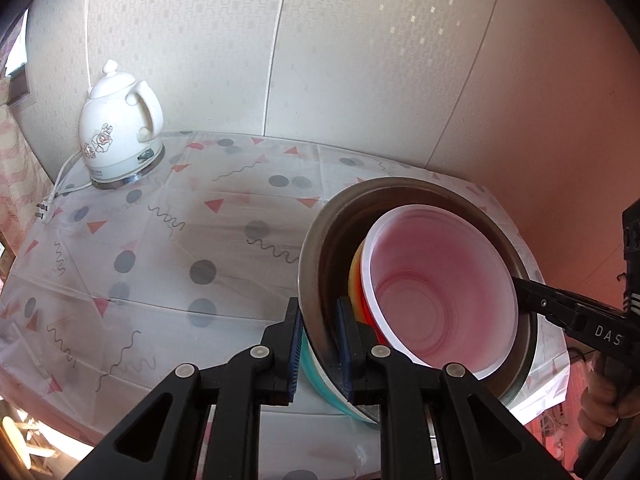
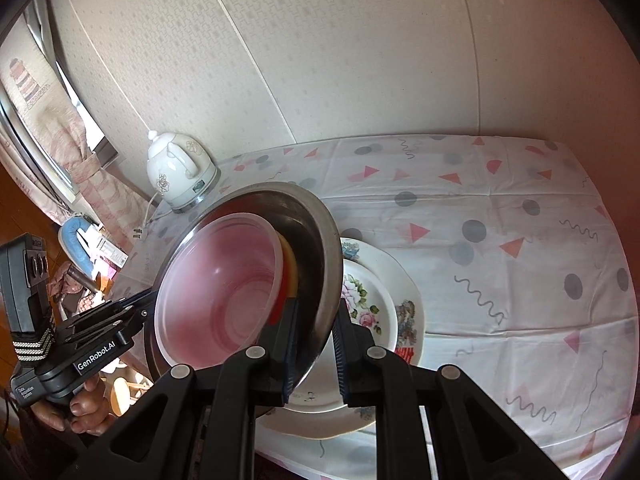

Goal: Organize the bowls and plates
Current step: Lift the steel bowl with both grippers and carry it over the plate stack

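Note:
A steel bowl point(image 1: 320, 236) holds a translucent pink bowl point(image 1: 440, 292) nested over a yellow-orange one point(image 1: 356, 268). A teal bowl point(image 1: 316, 372) shows under the steel one. My left gripper point(image 1: 319, 320) is shut on the steel bowl's near rim. My right gripper point(image 1: 518, 282) grips the opposite rim. In the right wrist view the right gripper point(image 2: 316, 328) pinches the steel bowl point(image 2: 320, 240), with the pink bowl point(image 2: 224, 280) inside and the left gripper point(image 2: 150, 294) at the far rim. Stacked floral plates point(image 2: 380, 300) lie on the table below the bowl.
A white floral kettle point(image 1: 120, 128) stands at the table's back left corner, its cord and plug point(image 1: 44, 212) trailing over the edge. A patterned cloth covers the table point(image 1: 160, 240). A wall stands just behind it. A hand point(image 2: 84, 408) holds the left gripper's handle.

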{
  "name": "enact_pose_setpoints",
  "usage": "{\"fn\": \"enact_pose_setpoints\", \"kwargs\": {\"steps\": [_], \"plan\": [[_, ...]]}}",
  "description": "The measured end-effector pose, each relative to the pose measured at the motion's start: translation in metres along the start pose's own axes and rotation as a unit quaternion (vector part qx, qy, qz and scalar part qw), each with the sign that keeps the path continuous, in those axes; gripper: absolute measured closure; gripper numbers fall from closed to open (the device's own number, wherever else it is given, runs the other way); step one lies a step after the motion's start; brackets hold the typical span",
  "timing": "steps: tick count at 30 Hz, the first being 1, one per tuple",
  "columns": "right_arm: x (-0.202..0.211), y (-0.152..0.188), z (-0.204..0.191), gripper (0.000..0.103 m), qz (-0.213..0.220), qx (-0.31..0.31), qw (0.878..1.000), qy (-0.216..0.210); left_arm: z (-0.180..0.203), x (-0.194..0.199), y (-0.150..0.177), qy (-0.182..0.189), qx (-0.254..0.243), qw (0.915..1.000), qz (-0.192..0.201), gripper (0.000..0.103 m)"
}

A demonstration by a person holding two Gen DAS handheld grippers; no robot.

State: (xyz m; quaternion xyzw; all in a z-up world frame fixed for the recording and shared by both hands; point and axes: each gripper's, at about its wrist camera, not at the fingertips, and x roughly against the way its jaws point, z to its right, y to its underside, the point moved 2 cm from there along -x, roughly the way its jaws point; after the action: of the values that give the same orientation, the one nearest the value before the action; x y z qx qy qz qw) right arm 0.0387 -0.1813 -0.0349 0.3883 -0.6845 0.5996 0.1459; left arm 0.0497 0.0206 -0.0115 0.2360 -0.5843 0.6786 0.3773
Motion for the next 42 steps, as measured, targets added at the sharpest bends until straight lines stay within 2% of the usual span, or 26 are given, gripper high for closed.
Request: {"fn": "enact_pose_setpoints", "kwargs": {"steps": [18,25,31,42], "plan": [[-0.028,0.024,0.037,0.087,-0.023,-0.055,0.998,0.015,0.018,-0.045,0.016,-0.019,-0.022,0.9981,-0.054,0.086],[-0.034,0.03,0.043,0.087,-0.03,-0.06,0.998,0.023,0.02,-0.049,0.017,-0.018,-0.025,0.9982,-0.051,0.086],[-0.036,0.031,0.044,0.087,-0.03,-0.063,0.997,0.026,0.019,-0.058,0.019,-0.017,-0.021,0.9972,-0.069,0.086],[-0.043,0.027,0.047,0.087,-0.045,-0.057,0.997,0.008,0.018,-0.057,0.017,-0.022,-0.021,0.9968,-0.074,0.085]]}}
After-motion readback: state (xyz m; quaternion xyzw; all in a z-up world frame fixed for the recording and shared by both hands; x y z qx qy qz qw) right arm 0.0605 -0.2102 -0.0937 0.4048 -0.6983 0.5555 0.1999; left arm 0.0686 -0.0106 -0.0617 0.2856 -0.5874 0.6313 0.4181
